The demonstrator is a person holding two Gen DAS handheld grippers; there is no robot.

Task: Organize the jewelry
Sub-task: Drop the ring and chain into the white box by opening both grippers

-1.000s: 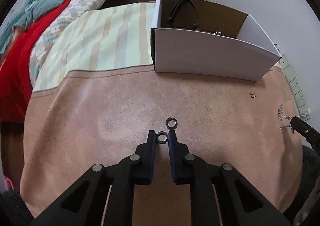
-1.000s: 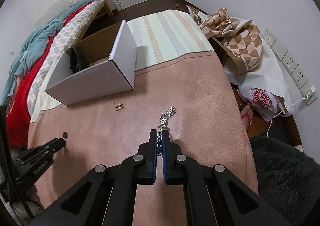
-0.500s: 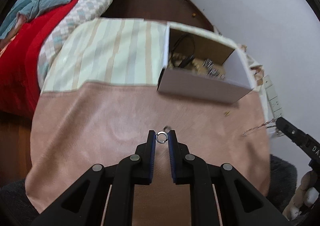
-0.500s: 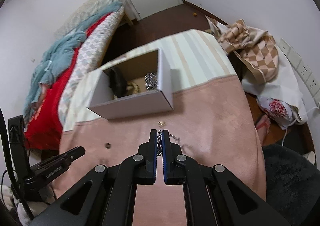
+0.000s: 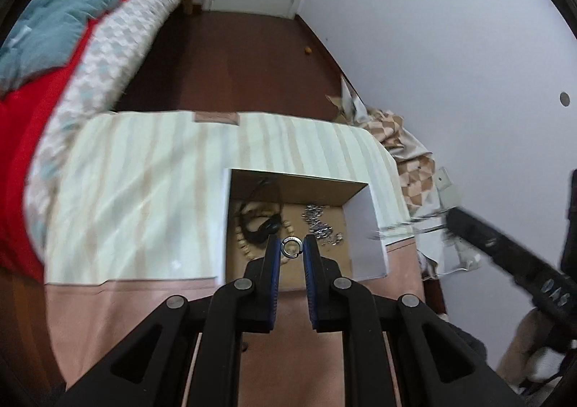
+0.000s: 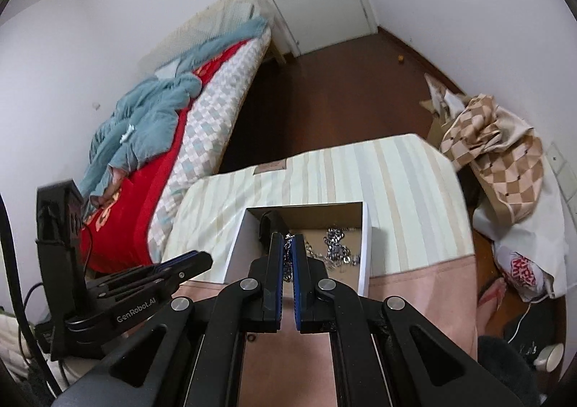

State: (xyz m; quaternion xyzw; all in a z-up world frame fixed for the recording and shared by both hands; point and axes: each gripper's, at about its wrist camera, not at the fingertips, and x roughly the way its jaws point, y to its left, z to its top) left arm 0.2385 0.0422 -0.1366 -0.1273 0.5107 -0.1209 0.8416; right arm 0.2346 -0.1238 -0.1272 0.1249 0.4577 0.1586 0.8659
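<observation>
Your left gripper point(image 5: 291, 248) pinches a small round metal ring point(image 5: 290, 247) between narrow blue-padded jaws, above the open cardboard box point(image 5: 365, 239). Your right gripper point(image 6: 288, 249) clamps a silver chain point(image 6: 287, 255) over that box, which holds beads and shiny chains.

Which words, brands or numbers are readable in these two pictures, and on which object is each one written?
"GenRobot.AI": white letters on the black arm of the left tongs, seen in the right wrist view.
Red letters on the white plastic bag on the floor: upside down and too distorted to read.
Yellow marks on the red blanket: partly hidden, not readable.
White marks on the right tongs in the left wrist view: blurred.
</observation>
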